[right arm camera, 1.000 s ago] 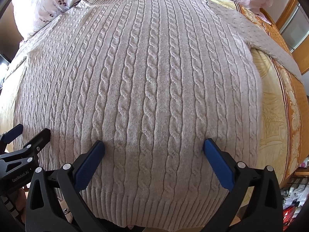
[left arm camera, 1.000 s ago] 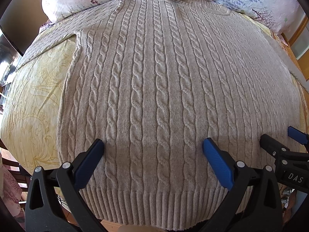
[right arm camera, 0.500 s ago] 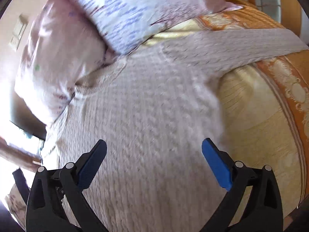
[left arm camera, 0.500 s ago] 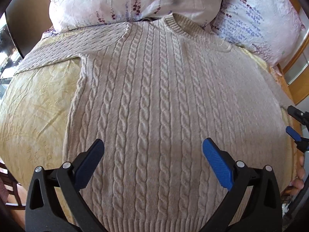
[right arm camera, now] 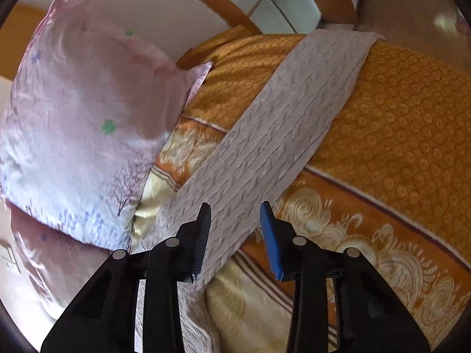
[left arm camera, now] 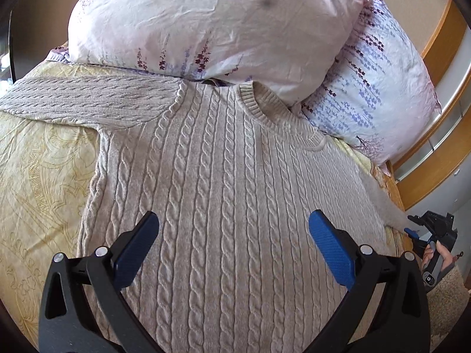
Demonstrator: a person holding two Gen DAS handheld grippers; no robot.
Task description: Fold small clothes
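The sweater (left arm camera: 235, 194), a beige cable-knit garment, lay flat and face up on the yellow patterned bedspread (left arm camera: 38, 182). All positions below are given relative to the sweater.

Its collar pointed toward the two floral pillows (left arm camera: 212, 26), and the nearer pillow overlapped the collar edge. One sleeve (left arm camera: 88, 100) extended sideways from the shoulder, resting on the bedspread just below the pillows. The opposite sleeve (right arm camera: 282, 129) ran diagonally away from the body, crossing the orange border of the bedspread (right arm camera: 406, 123) and draping over its far edge.

The left gripper (left arm camera: 234, 253) was positioned above the lower middle of the sweater body. Its jaws stood wide apart, with nothing between the blue pads (left arm camera: 329, 247).

The right gripper (right arm camera: 235, 235) was positioned at the second sleeve, near where it left the body. Its jaws were closing, with the sleeve fabric lying between them. The pads were not yet pressing on the fabric. In the left wrist view, the right gripper (left arm camera: 412, 232) appeared beyond the sweater's side edge, held by a hand (left arm camera: 441, 256).
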